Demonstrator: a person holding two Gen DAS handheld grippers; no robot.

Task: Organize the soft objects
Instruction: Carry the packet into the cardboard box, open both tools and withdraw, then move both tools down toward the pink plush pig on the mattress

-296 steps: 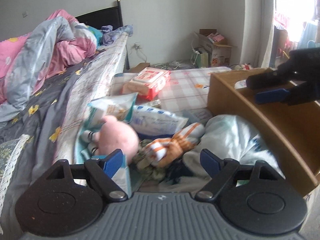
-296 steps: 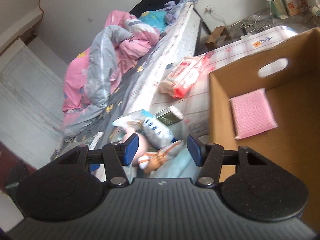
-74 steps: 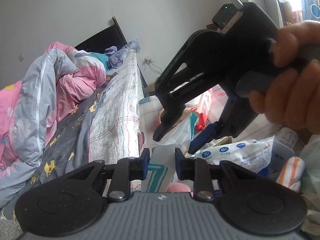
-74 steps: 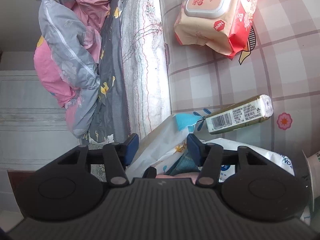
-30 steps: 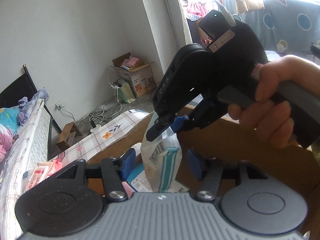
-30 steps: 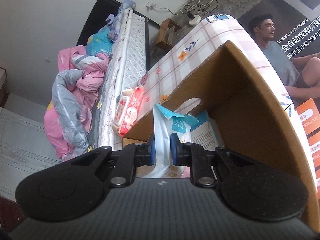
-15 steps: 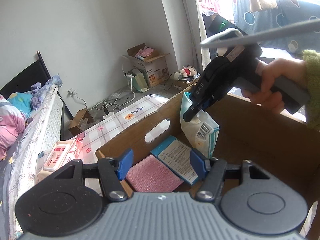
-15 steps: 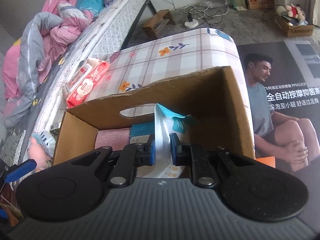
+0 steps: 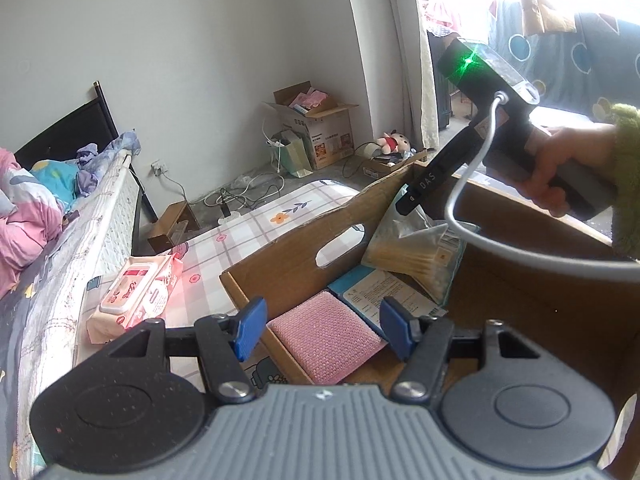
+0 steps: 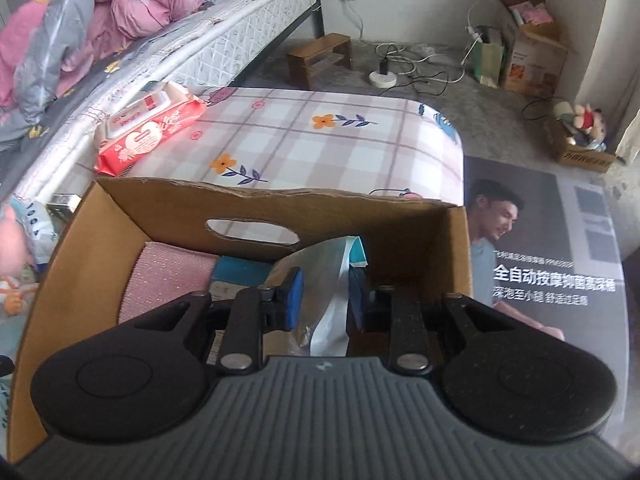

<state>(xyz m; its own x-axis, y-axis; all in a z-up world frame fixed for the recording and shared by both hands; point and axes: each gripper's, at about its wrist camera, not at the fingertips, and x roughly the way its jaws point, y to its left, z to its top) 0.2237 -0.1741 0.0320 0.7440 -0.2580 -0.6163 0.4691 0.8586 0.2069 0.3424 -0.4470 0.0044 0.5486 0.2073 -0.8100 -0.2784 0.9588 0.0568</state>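
The right gripper's black arm, seen from the left wrist camera, carries the pale letters "DAS" along its side, and a green light glows on its body. Beside the cardboard box lies a dark poster with a smiling man and white Chinese print, of which "全自动按摩" can be read. On the checked mat sits a pink and red wet-wipe pack; its printing is too small to read. Inside the box a blue-edged packet shows a white label of fine text, also unreadable, next to a pink textured cloth.

The right gripper is over the box with its blue pads parted — a moderate gap. The top of the bag of cotton swabs stands up between them; whether either pad touches the film cannot be told. In the left wrist view the same bag lies tilted in the far corner of the box, resting partly on the blue-edged packet, and the right gripper's tip sits at its upper edge.

The left gripper is wide open and holds nothing. It hangs above the near edge of the box, over the pink cloth.

At the left edge of the right wrist view, a pink plush toy and other soft packets lie outside the box.
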